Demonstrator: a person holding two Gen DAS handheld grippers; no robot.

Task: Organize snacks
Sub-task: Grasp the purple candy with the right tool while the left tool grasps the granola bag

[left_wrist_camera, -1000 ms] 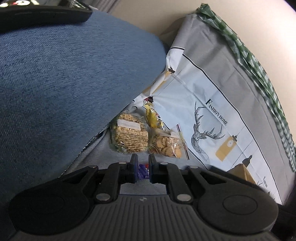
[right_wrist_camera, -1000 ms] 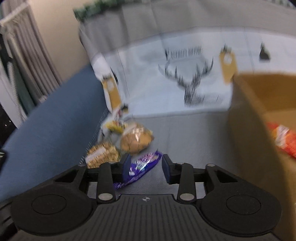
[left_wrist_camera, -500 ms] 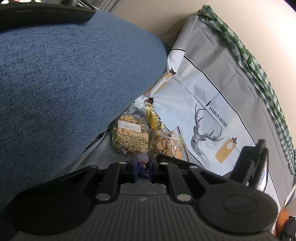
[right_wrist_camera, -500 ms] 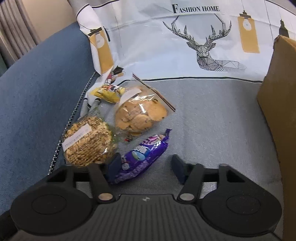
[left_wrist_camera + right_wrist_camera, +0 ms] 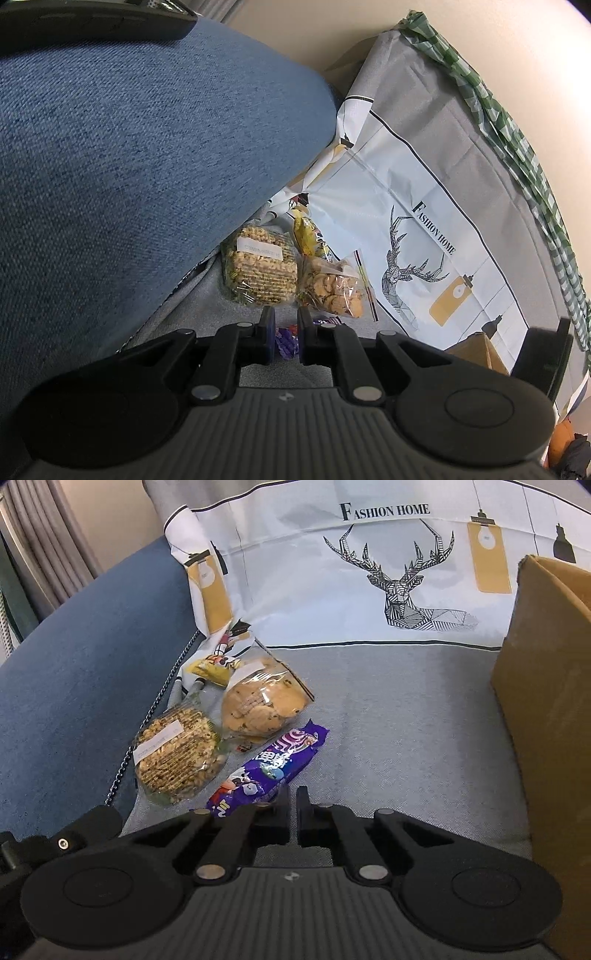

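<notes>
Four snacks remain unsorted: purple wrapper (image 5: pixel 266 768), cookie bag (image 5: pixel 258 705), nut cake (image 5: pixel 177 753), yellow packet (image 5: pixel 212 670) at 11 o'clock. Right gripper (image 5: pixel 291 805) has just been closing, jaws pressed together beside the purple wrapper's edge; whether they pinch it cannot be told. Left gripper (image 5: pixel 286 334) is pressed together, empty; the cardboard box (image 5: pixel 546 701) stands at 3 o'clock.

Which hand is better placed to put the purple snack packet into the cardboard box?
Right. The right tool sits at the edge of the purple packet, its jaws just closed, though a grip is unclear; the cardboard box stands to its right. The left tool is shut and farther from the box.
</notes>
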